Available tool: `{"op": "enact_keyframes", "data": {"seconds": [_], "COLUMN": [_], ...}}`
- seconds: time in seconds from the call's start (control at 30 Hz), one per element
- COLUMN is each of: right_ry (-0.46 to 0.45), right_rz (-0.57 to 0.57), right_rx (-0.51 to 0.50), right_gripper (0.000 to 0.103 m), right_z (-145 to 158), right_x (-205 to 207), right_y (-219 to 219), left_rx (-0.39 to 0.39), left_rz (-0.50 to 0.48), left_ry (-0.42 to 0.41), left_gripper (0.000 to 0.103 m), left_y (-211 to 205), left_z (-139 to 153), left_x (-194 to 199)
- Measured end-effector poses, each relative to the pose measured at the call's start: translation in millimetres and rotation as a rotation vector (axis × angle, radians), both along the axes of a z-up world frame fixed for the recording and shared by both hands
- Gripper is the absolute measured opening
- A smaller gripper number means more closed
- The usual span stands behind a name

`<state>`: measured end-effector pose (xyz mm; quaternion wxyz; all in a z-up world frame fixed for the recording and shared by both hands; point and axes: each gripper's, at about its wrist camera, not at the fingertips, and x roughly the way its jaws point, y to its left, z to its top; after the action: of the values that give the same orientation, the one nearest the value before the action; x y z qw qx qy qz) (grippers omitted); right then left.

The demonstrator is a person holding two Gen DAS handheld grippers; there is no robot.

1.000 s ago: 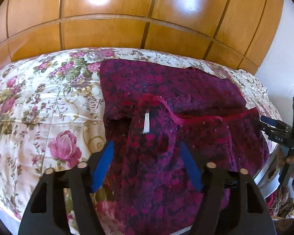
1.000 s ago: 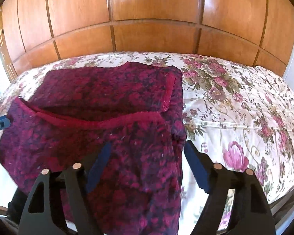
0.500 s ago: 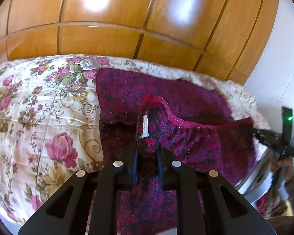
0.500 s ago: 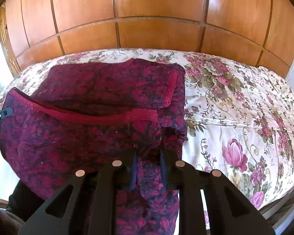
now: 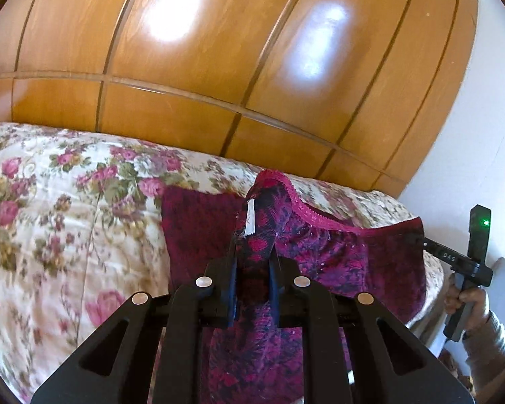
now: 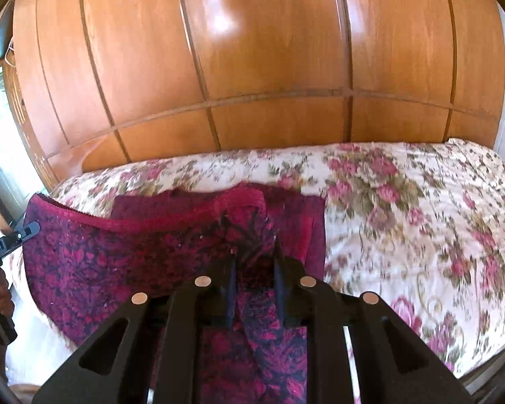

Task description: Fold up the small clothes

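A dark red and magenta patterned garment [image 5: 336, 256] with a pink trimmed edge lies on the floral bedspread [image 5: 67, 222]. My left gripper [image 5: 252, 269] is shut on a bunched corner of it, by a small white label [image 5: 250, 217], and holds it raised. My right gripper [image 6: 254, 269] is shut on the opposite corner of the same garment [image 6: 118, 256], also raised. The near edge hangs stretched between both grippers. The far part of the garment still rests on the bed. The right gripper shows at the right edge of the left wrist view [image 5: 461, 262].
A wooden panelled wardrobe [image 5: 219, 50] stands right behind the bed. A white wall [image 5: 481, 134] is at the right. The bedspread [image 6: 421, 219] extends to the right of the garment. The bed's near edge lies below the grippers.
Both grippers closed on the garment's near corners and lifted them up off the bed. The views tilted upward toward the wardrobe.
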<state>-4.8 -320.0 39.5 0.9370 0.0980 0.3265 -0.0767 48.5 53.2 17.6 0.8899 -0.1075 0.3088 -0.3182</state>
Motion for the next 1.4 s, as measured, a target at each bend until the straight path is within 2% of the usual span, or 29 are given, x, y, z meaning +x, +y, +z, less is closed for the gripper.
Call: {"op": "enact_keyframes", "data": {"seconds": [0.3, 0.5, 0.63, 0.83, 0.9, 0.93, 1.03, 1.1, 1.13, 1.17, 1.2, 1.23, 1.3, 1.33, 1.4], "right_ry": [0.043, 0.088, 0.149, 0.254, 0.279, 0.294, 0.306, 0.282, 0.269, 0.247, 0.232, 0.211, 0.187, 0.182, 0.179], "right_rz": [-0.053, -0.091, -0.128, -0.161, -0.167, -0.168, -0.157, -0.148, -0.142, -0.137, -0.135, -0.130, -0.120, -0.117, -0.108], "right_rx": [-0.024, -0.057, -0.073, -0.069, -0.069, -0.067, -0.065, -0.049, -0.037, -0.014, 0.008, 0.035, 0.081, 0.117, 0.170], "right_gripper": [0.016, 0.016, 0.016, 0.017, 0.018, 0.020, 0.028, 0.040, 0.043, 0.046, 0.053, 0.057, 0.063, 0.065, 0.066], "right_z": [-11, -29, -54, -97, -107, -111, -109, -101, -96, -89, -84, -79, -75, -76, -79], "right_x": [92, 145, 175, 205, 210, 213, 211, 203, 199, 188, 177, 163, 139, 119, 93], "right_y": [-30, -43, -58, -75, -77, -78, -78, -77, -76, -76, -77, -78, -80, -82, -83], "left_rx": [0.088, 0.148, 0.193, 0.284, 0.280, 0.277, 0.288, 0.287, 0.288, 0.261, 0.227, 0.174, 0.120, 0.078, 0.045], "left_rz": [0.070, 0.111, 0.148, 0.181, 0.182, 0.186, 0.172, 0.177, 0.200, 0.230, 0.232, 0.226, 0.218, 0.192, 0.167], "left_ry": [0.005, 0.045, 0.092, 0.191, 0.223, 0.231, 0.227, 0.203, 0.192, 0.195, 0.201, 0.220, 0.256, 0.283, 0.306], "left_gripper": [0.014, 0.014, 0.014, 0.014, 0.014, 0.018, 0.021, 0.038, 0.058, 0.067, 0.067, 0.067, 0.069, 0.069, 0.069], "left_y": [-25, -47, -57, -70, -71, -71, -70, -66, -62, -51, -44, -32, -16, -5, 5], "left_z": [-6, -25, -47, -95, -105, -106, -101, -92, -88, -84, -82, -82, -87, -92, -97], "left_x": [82, 137, 173, 212, 219, 221, 218, 211, 205, 196, 191, 182, 167, 152, 132]}}
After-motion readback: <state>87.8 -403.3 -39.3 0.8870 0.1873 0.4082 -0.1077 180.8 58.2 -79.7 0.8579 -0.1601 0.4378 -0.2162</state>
